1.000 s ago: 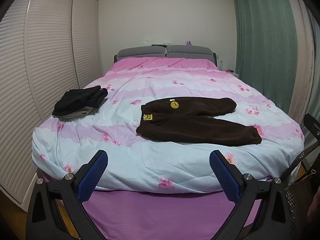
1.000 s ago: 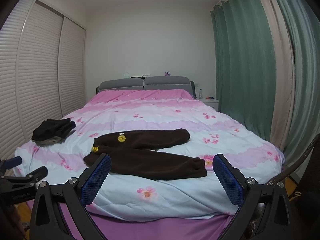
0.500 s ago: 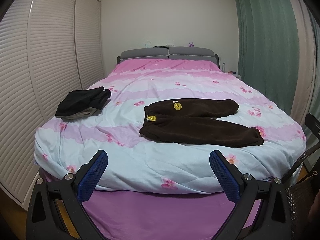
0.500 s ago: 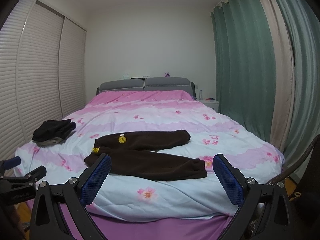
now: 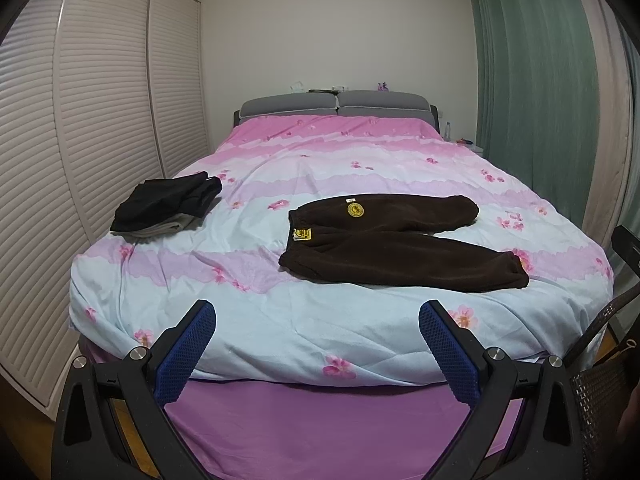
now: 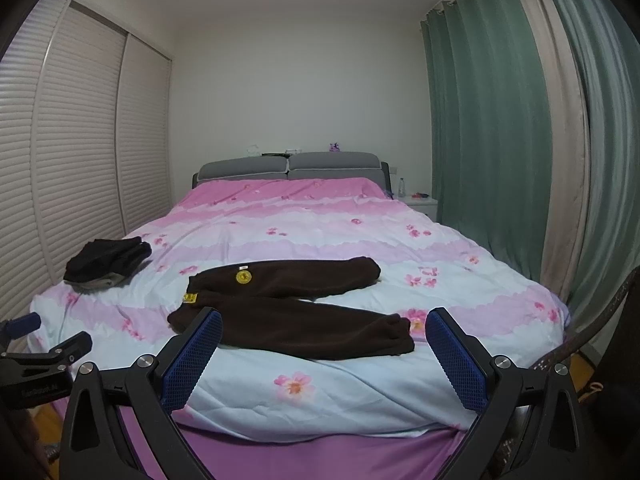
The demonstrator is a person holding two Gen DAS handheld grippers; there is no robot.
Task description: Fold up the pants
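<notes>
Both tongs spread wide, gripping nothing: left gripper (image 5: pixel 318 330) and right gripper (image 6: pixel 324 336) held at foot of bed (image 5: pixel 360 344), short of mattress edge. Dark brown fleece pants (image 5: pixel 396 246) ahead of tongs on floral duvet, laid flat, waistband left, legs splayed right, untouched. Folded dark clothes (image 5: pixel 168 202) far ahead-left. Judged: folding not begun; whole task left. Versus a second ago: left view slightly raised and nearer; pants unmoved, jaws same width.

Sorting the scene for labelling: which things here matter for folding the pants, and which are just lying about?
For the job: brown pants, spread on the bed; left claw and right claw, both open.

Lying about: dark clothes pile, bottle, green curtain.
</notes>
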